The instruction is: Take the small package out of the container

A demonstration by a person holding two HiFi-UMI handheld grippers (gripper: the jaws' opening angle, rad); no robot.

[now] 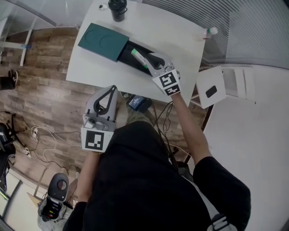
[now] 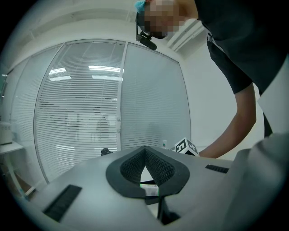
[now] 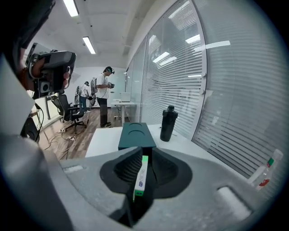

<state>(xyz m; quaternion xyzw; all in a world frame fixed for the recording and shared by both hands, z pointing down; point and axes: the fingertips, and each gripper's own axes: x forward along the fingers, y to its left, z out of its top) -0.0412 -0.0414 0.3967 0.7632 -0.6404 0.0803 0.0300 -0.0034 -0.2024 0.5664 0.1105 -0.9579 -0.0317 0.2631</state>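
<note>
Right gripper is reaching over the white table, tips at the open dark tray of the dark green container. In the right gripper view, the small package, white with a green end, stands on edge between the jaws of this gripper. The jaws are parted. We see the package close against one pad and a thin dark gap on its other side, so we do not record a pinch. In the head view the package lies along the tray, green end away from the gripper.

Left gripper is held back at the near table edge, well apart from the container. In its own view its jaws are pressed together at the tips with nothing between them.

A black bottle stands at the far edge of the table, beyond the container.
</note>
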